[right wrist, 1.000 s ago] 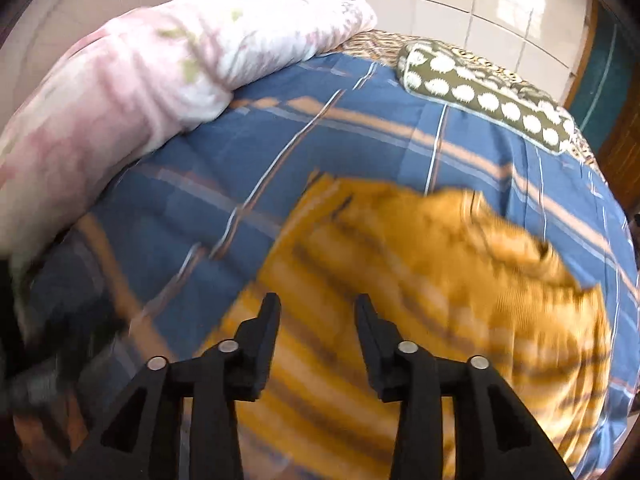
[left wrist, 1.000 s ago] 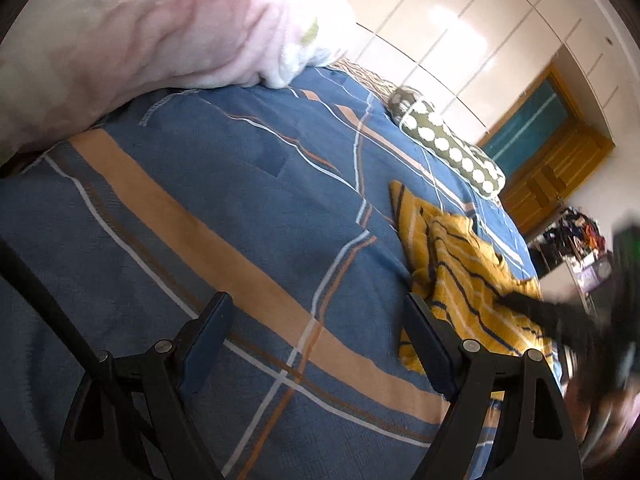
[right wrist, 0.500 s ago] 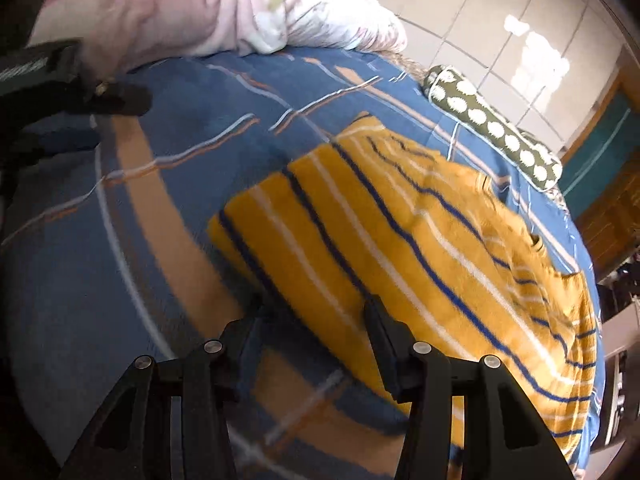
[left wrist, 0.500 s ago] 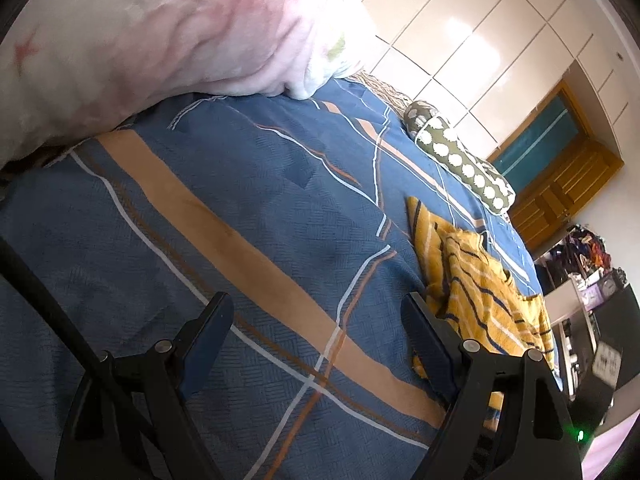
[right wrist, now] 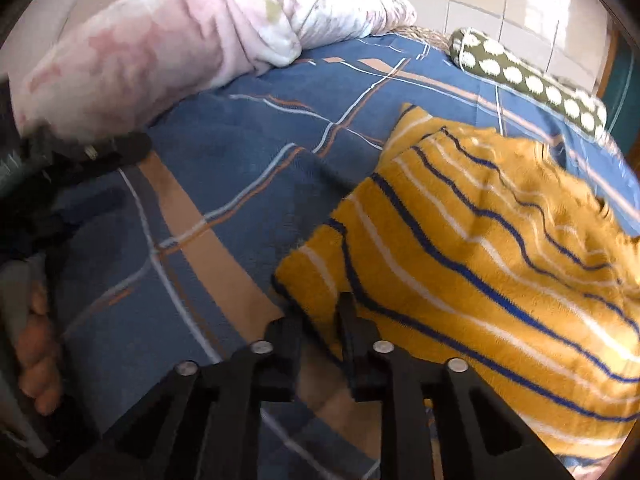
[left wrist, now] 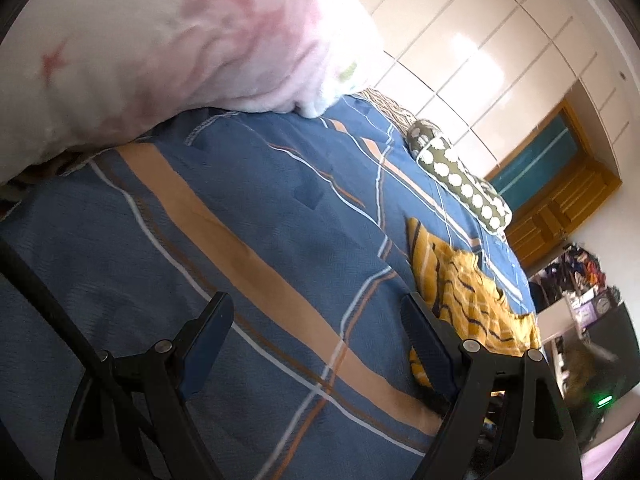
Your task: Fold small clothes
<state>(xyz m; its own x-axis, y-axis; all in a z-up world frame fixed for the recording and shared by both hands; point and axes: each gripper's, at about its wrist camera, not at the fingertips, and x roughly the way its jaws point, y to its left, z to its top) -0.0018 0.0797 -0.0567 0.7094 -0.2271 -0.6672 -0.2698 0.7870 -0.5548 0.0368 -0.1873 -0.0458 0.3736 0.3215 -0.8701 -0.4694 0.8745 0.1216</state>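
A small yellow garment with blue and white stripes (right wrist: 480, 240) lies partly folded on the blue plaid bedspread (right wrist: 248, 160). My right gripper (right wrist: 320, 320) is shut on its near left corner. In the left wrist view the same garment (left wrist: 468, 288) lies to the right, beyond my right finger. My left gripper (left wrist: 316, 324) is open and empty, low over bare bedspread (left wrist: 240, 208) to the left of the garment. The left gripper also shows in the right wrist view (right wrist: 72, 176) at the far left, held by a hand.
A pink and white quilt (left wrist: 160, 40) is bunched along the bed's far left. A green bolster with white dots (left wrist: 460, 176) lies at the head of the bed. Wooden cabinets (left wrist: 560, 208) and cluttered shelves (left wrist: 580, 276) stand past the bed.
My right gripper has closed its jaws on the garment's near corner; before it was open over the cloth. My left gripper has stayed open and shifted slightly over the bedspread.
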